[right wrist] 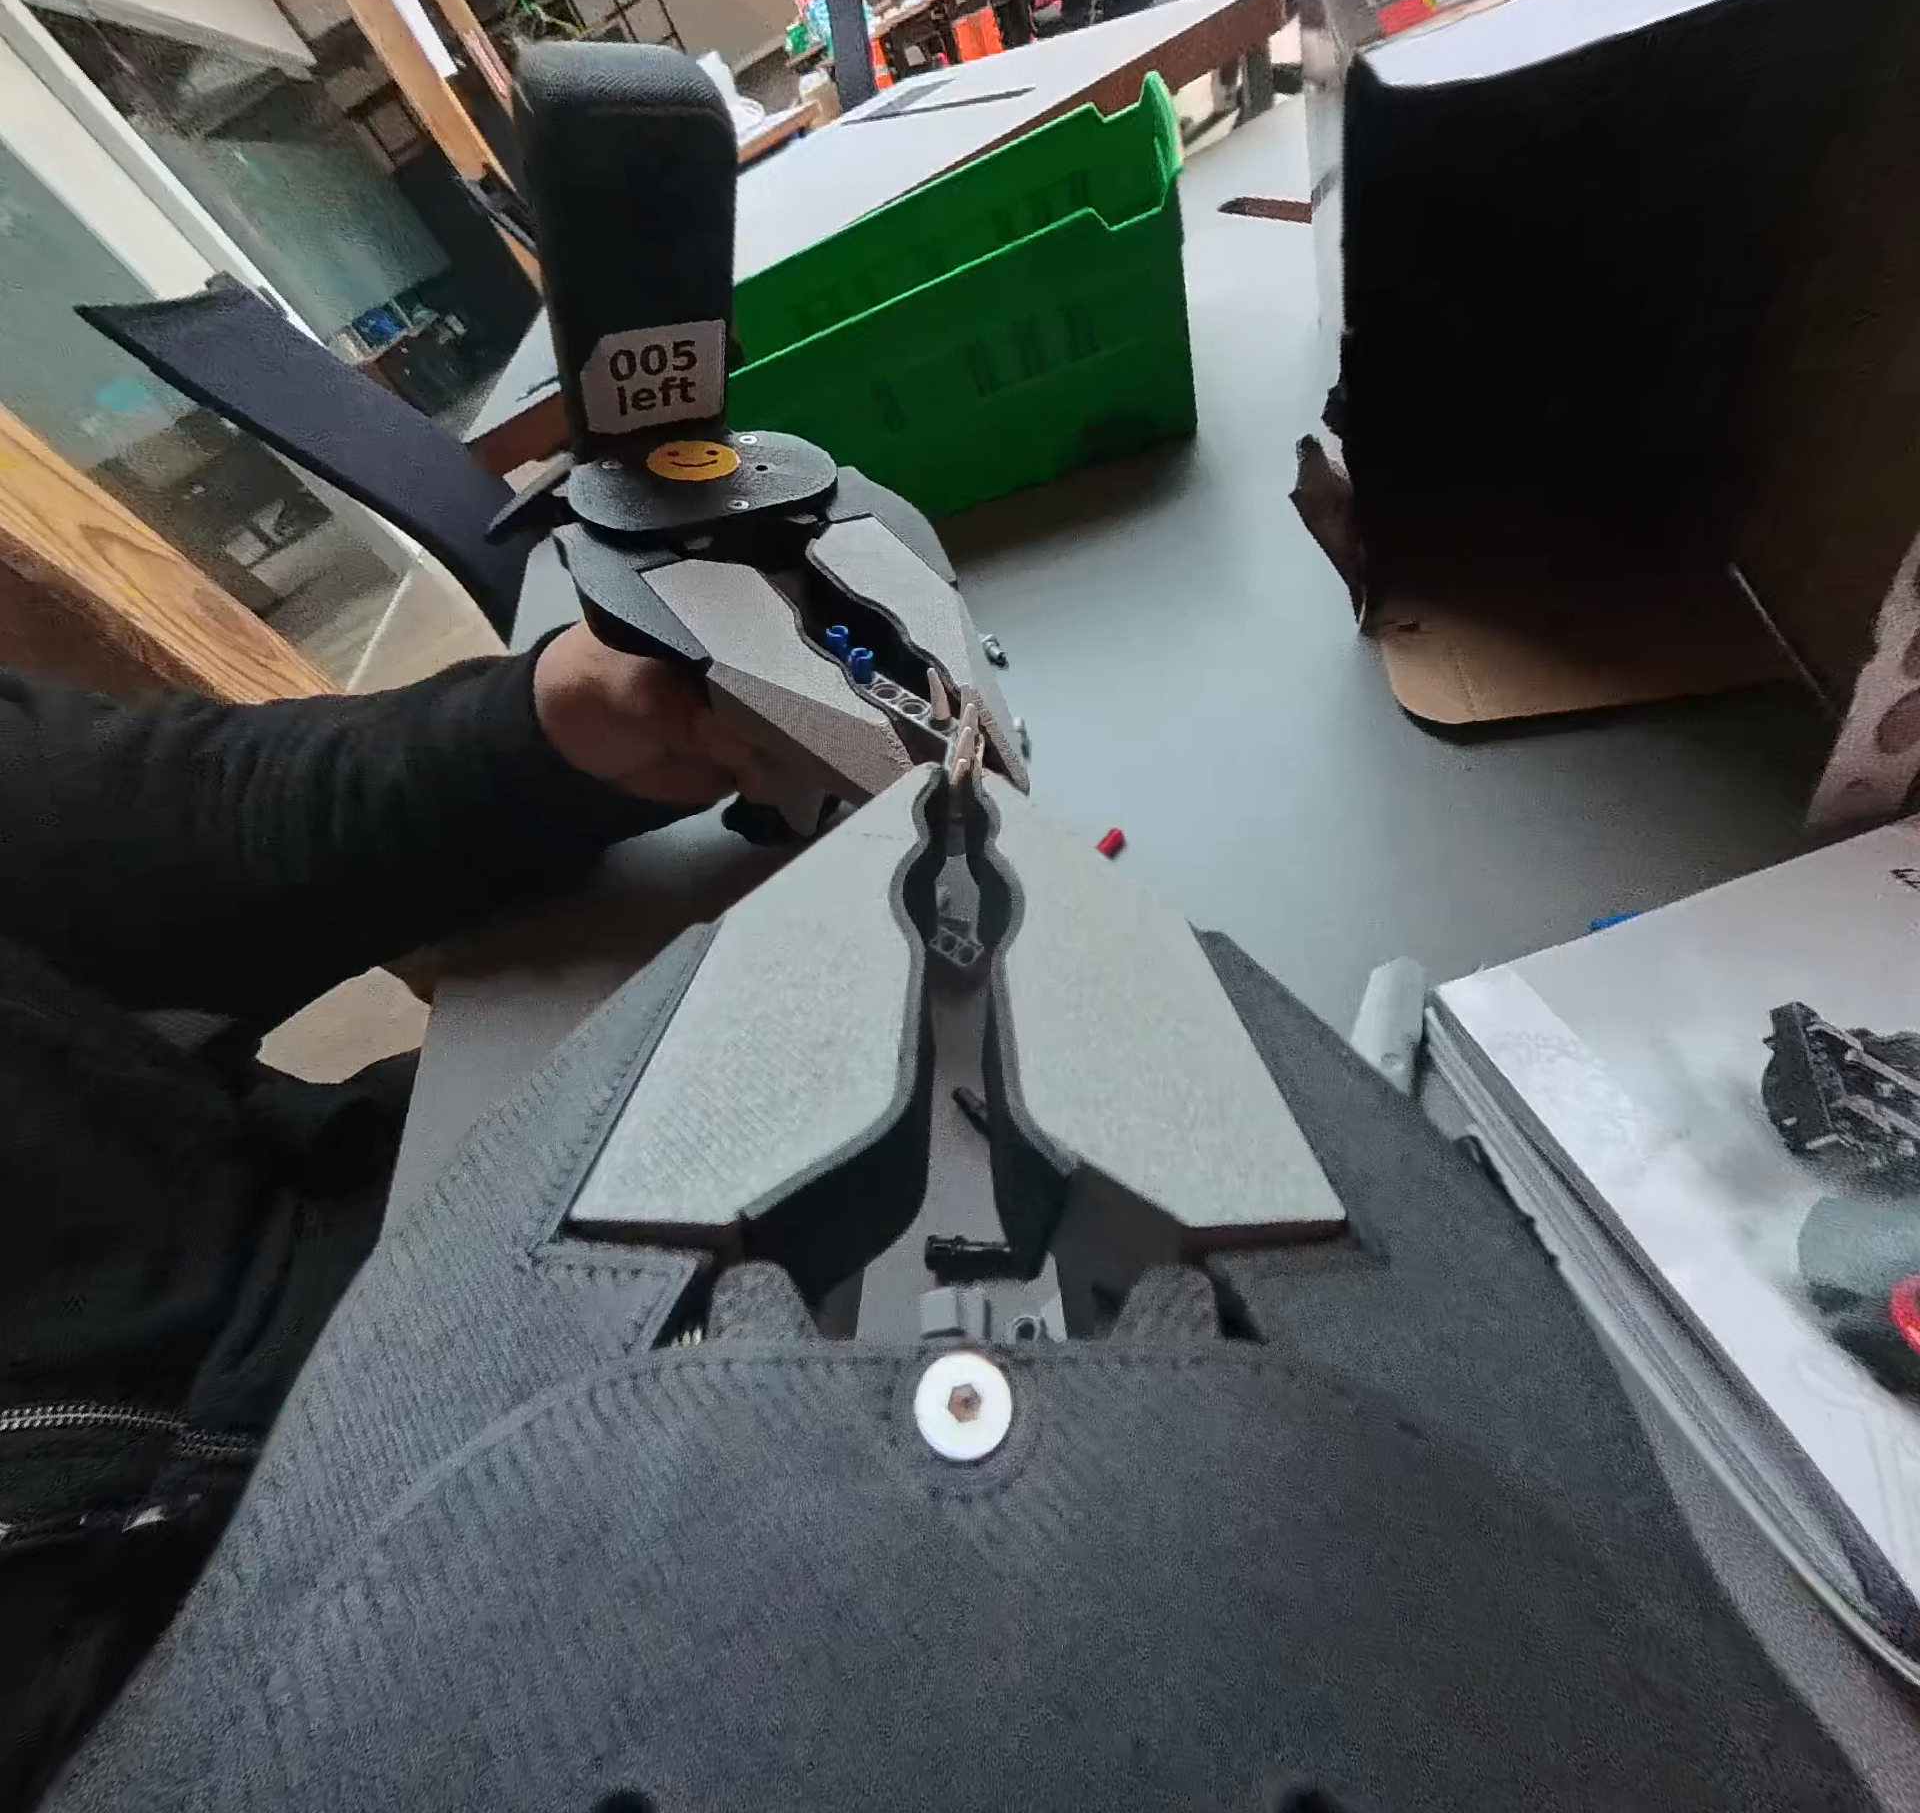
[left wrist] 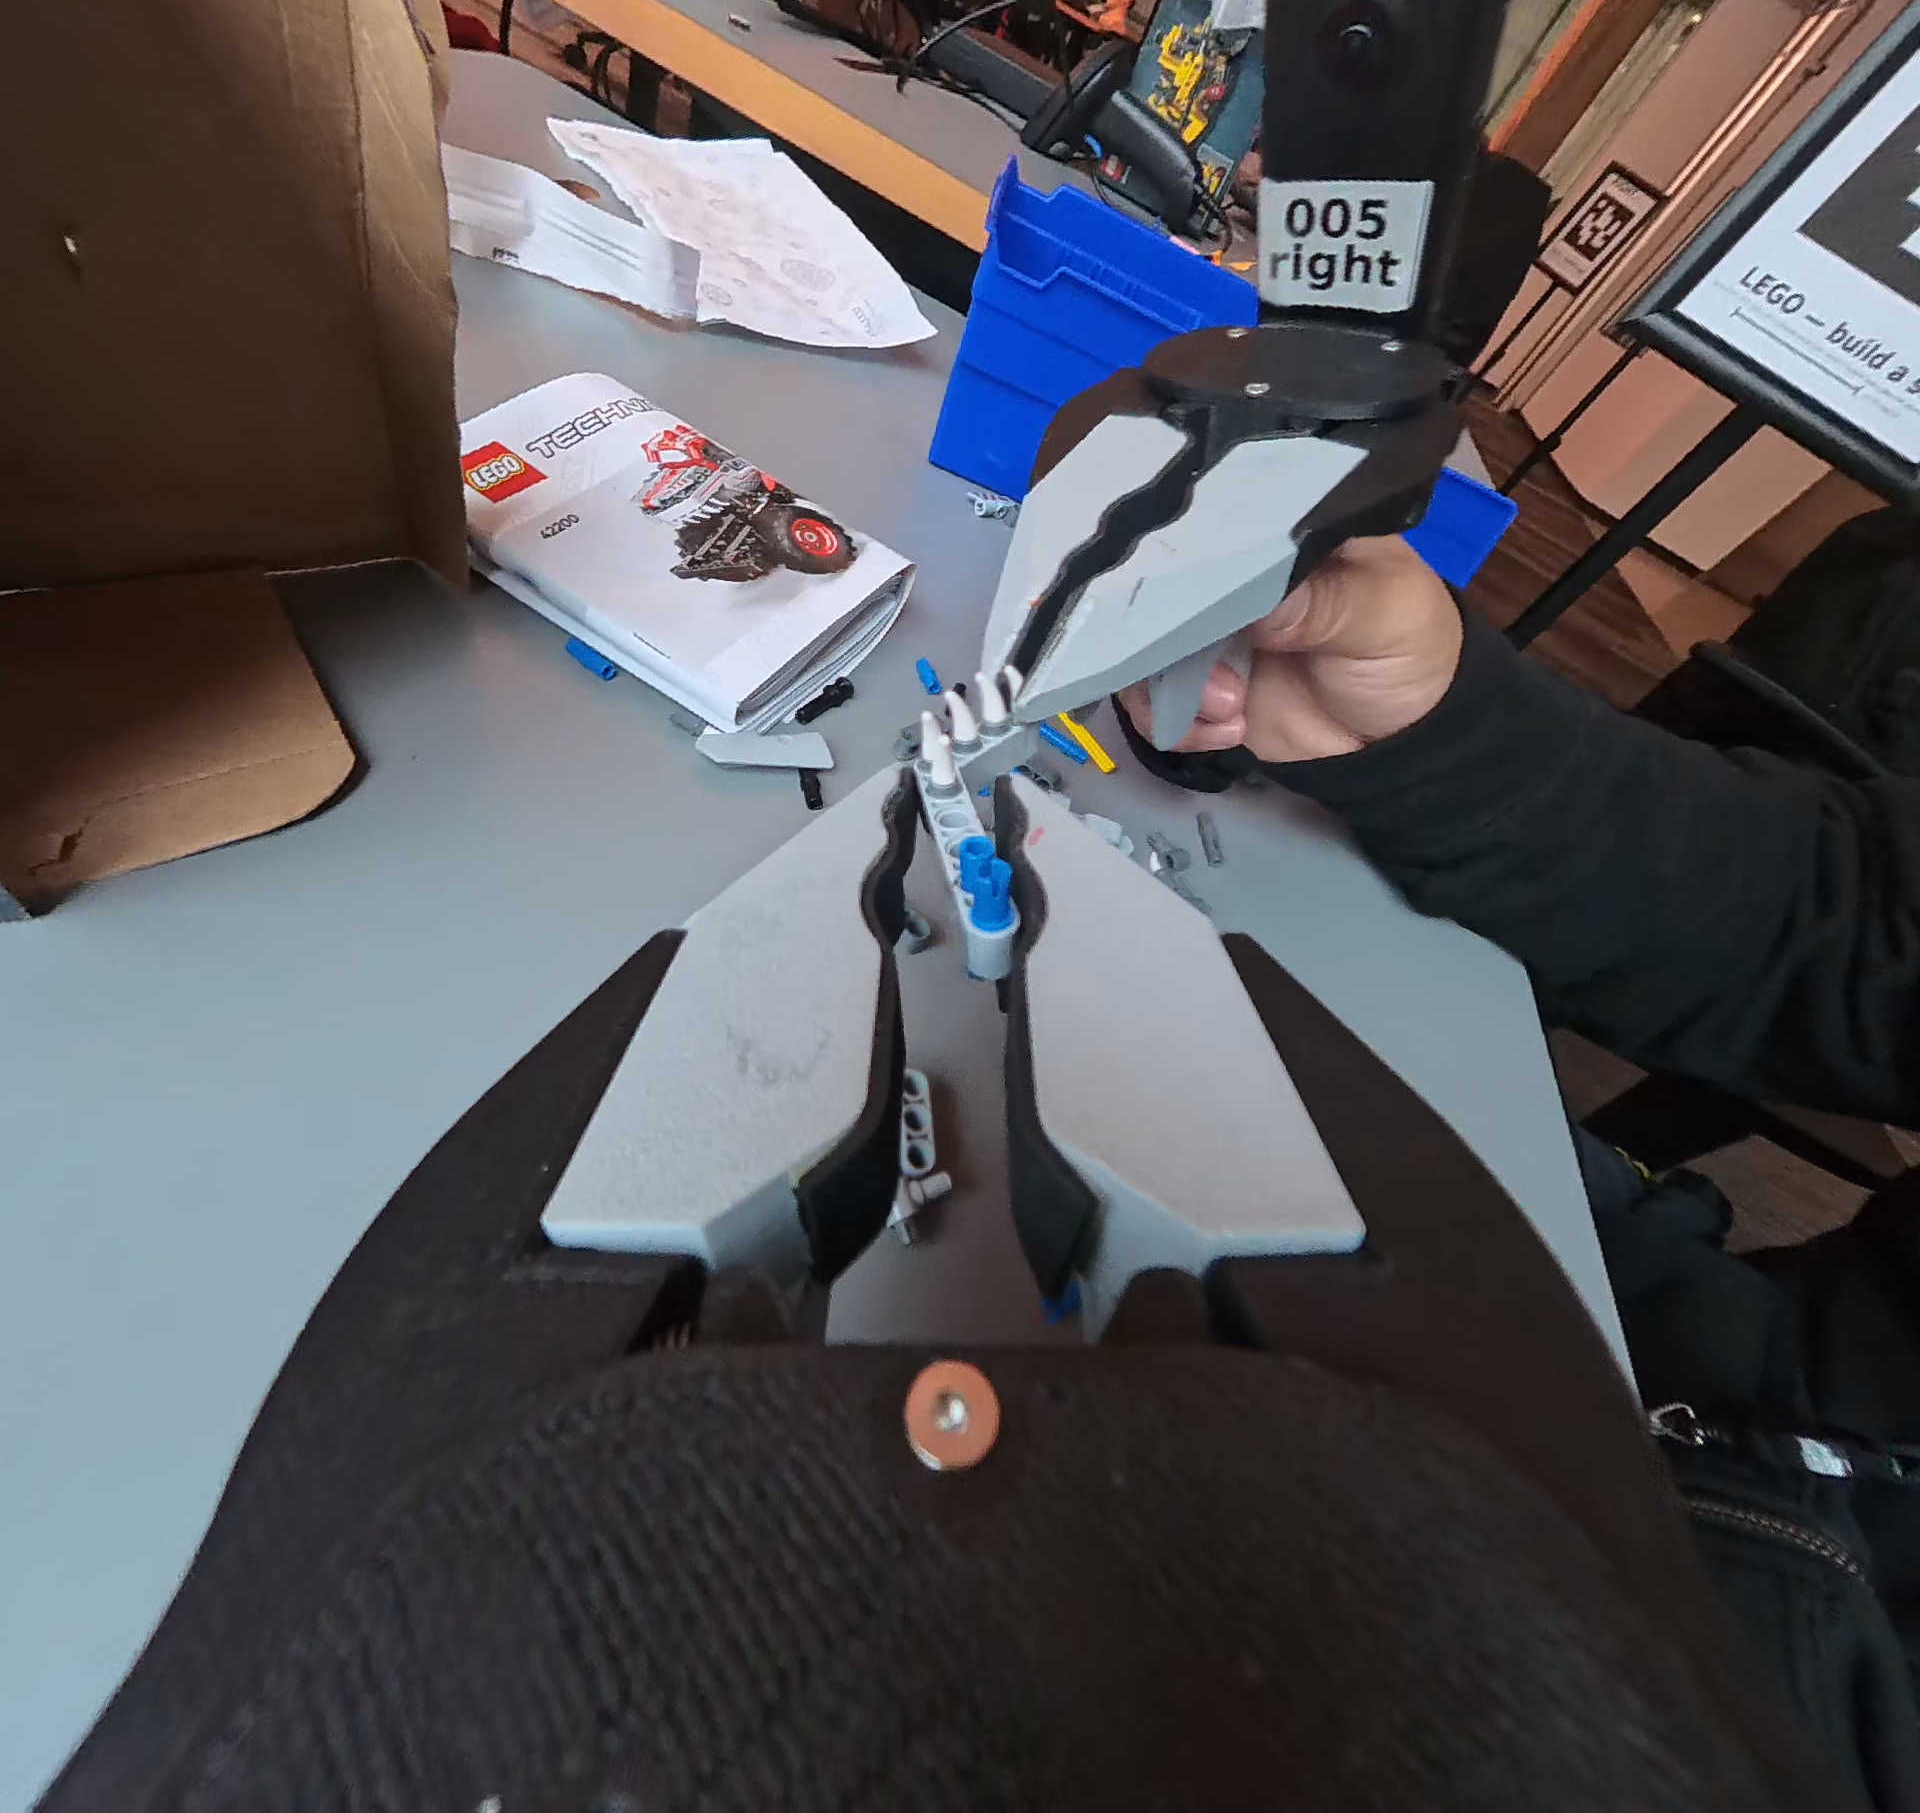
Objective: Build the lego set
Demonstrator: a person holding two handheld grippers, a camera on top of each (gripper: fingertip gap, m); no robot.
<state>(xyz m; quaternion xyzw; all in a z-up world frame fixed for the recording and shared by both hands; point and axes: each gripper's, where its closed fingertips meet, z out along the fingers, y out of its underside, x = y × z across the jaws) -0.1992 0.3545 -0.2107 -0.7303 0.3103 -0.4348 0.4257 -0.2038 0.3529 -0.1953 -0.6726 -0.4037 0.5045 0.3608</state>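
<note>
My left gripper point(left wrist: 951, 792) is shut on a long light grey holed beam point(left wrist: 956, 828) with blue pins point(left wrist: 982, 880) in it and a white tooth at its far end. My right gripper point(left wrist: 1016, 709) comes in from the upper right. It is shut on a short grey piece point(left wrist: 1003, 747) with white teeth, which touches the beam's far end. In the right wrist view, my right gripper point(right wrist: 961, 792) holds the toothed piece point(right wrist: 964, 729) against the beam point(right wrist: 899, 695) held in the left gripper point(right wrist: 961, 755). Both are held above the grey table point(left wrist: 312, 1036).
An instruction booklet point(left wrist: 675, 537), torn paper bags point(left wrist: 707, 236), a cardboard box point(left wrist: 208, 309) and a blue bin point(left wrist: 1091, 329) are on the table. Small loose pieces point(left wrist: 1174, 849) lie beneath the grippers. The right wrist view shows a green bin point(right wrist: 987, 309), a dark box point(right wrist: 1610, 309) and a red piece point(right wrist: 1112, 841). Only a small space, under 4 cm, lies between the two pairs of fingers.
</note>
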